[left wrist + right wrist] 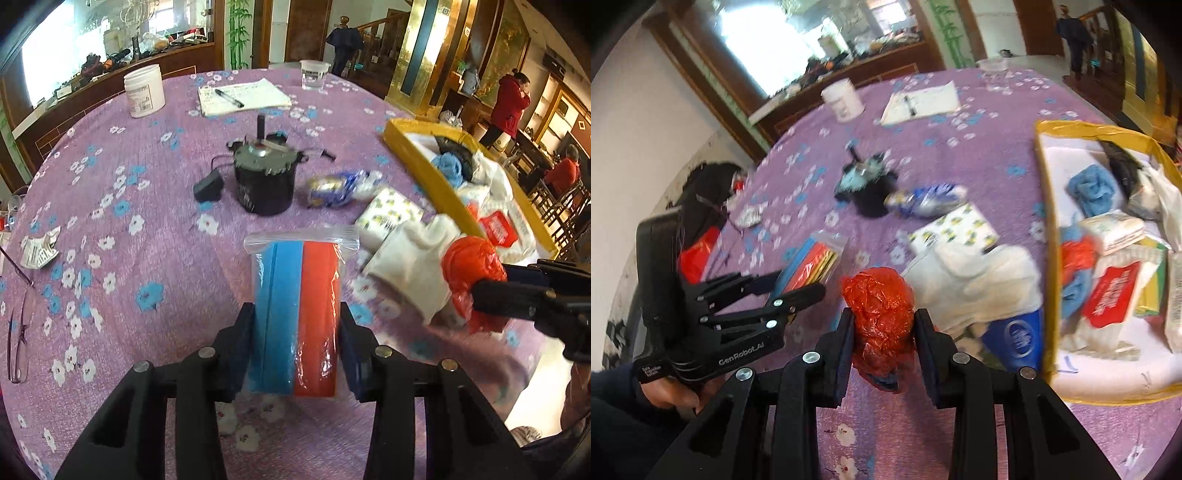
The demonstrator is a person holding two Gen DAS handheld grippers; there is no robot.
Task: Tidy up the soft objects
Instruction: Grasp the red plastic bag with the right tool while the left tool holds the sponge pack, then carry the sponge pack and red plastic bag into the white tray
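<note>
Foam, by the look of it: the blue and red sponge blocks sealed in a clear zip bag (pixel 299 314) sit clamped between the pads of the left hand-held gripper (pixel 297 347), lifted clear of the purple flowered tabletop (pixel 129 177) near its front edge. I judge the pack light and springy, but the glossy film could slide, so a hold across the middle of the blocks, as now, seems safer than one on the loose zip flap. The right hand-held gripper (pixel 882 332) is closed on a crumpled red plastic bag (pixel 879 317), also held above the cloth; it looks nearly weightless and squashy, and I reckon a pinch through the thick of the bundle is best, since a loose edge would just stretch or slip out. Toward the right edge of the tabletop stands the yellow-rimmed box (pixel 1049 229), already holding cloths, tissue packs and a red packet whose print is too blurred to read. A white cloth (pixel 982 280) and a patterned tissue pack (pixel 956 232) lie just beside it. On the left gripper's body I can read "GenRobot.AI"; the white jar's (pixel 144 90) label and the notepad's (pixel 243 96) handwriting are illegible.
</note>
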